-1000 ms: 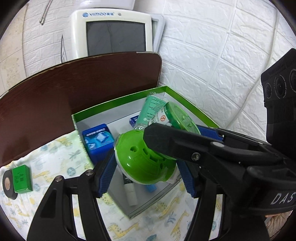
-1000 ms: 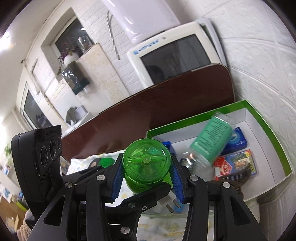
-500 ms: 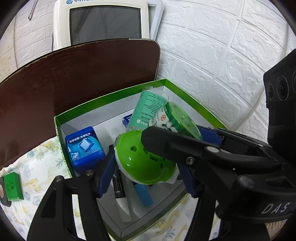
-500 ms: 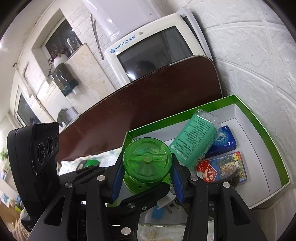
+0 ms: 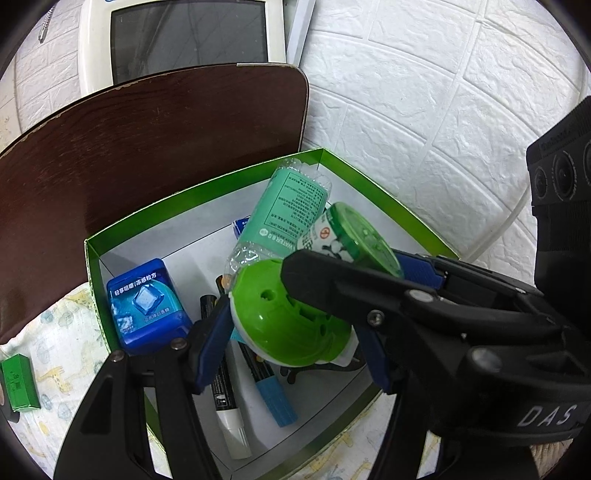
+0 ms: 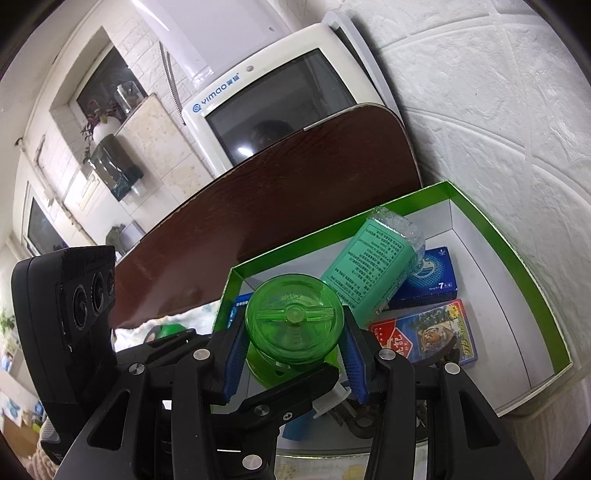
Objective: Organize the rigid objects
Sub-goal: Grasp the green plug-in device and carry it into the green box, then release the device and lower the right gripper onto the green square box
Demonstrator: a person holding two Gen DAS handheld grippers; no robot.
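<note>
Both grippers hold one green plug-in mosquito repeller over the green-rimmed white box [image 5: 388, 199]. My left gripper [image 5: 295, 332] is shut on its bright green round body [image 5: 280, 325]. My right gripper [image 6: 293, 354] is shut on its clear green bottle end [image 6: 293, 321], which also shows in the left wrist view [image 5: 362, 240]. Its white plug [image 6: 332, 398] sticks out below. The box [image 6: 517, 266] holds a teal-labelled bottle [image 5: 288, 210], a blue box [image 5: 144, 306], markers [image 5: 225, 387], a card pack [image 6: 428, 336] and a flat blue box [image 6: 432, 280].
A small green box [image 5: 16, 384] lies on the patterned cloth [image 5: 55, 369] left of the box. A dark brown board [image 5: 147, 147] stands behind, with a white screen unit [image 5: 184, 33] beyond it. A white brick-pattern wall [image 5: 424, 92] is at right.
Both grippers have carried the repeller forward, from over the box's front part to farther in above its contents. Both grips are unchanged.
</note>
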